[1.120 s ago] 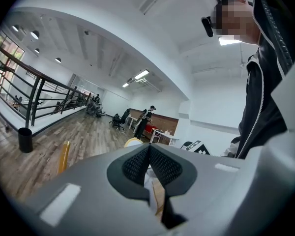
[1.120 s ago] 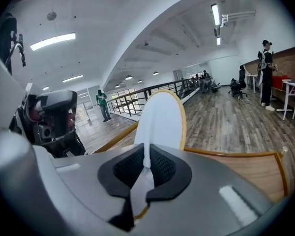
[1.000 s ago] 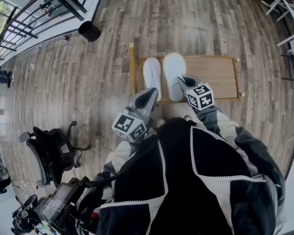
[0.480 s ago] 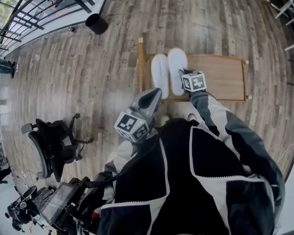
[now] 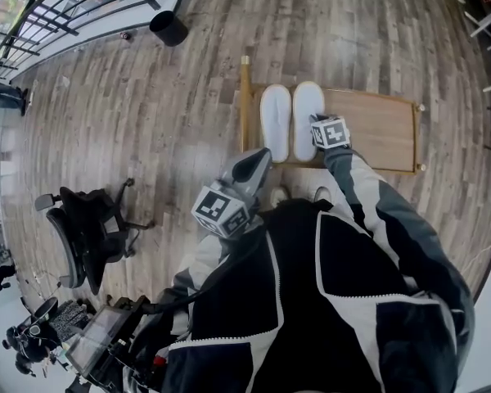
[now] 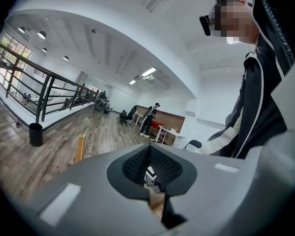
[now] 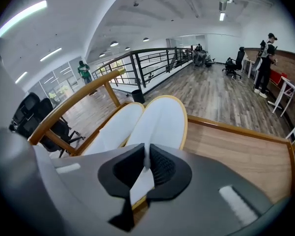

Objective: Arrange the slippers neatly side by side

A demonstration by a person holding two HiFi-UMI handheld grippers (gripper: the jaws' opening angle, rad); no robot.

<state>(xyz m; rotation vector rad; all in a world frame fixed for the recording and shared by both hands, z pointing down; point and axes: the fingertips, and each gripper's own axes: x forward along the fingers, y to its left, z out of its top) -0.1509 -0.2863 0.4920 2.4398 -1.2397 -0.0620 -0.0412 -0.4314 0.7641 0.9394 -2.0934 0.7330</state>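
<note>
Two white slippers lie toes-away on a low wooden platform (image 5: 376, 129). The left slipper (image 5: 275, 121) and the right slipper (image 5: 307, 117) sit side by side and almost touch. My right gripper (image 5: 317, 123) is at the right slipper's heel. In the right gripper view its pads (image 7: 146, 163) are shut on the heel edge of the right slipper (image 7: 162, 119), and the left slipper (image 7: 110, 129) lies just to the left. My left gripper (image 5: 260, 158) hangs near my body, short of the platform. It is shut (image 6: 149, 163) with nothing between its pads.
A raised wooden rail (image 5: 245, 105) runs along the platform's left end. A black bin (image 5: 168, 28) stands on the plank floor at the far left, and a black office chair (image 5: 86, 236) at the near left. A metal railing (image 5: 57, 15) crosses the top left corner.
My right gripper has moved forward from the platform's near edge to over the platform, still at the right slipper's heel. The left gripper has stayed where it was.
</note>
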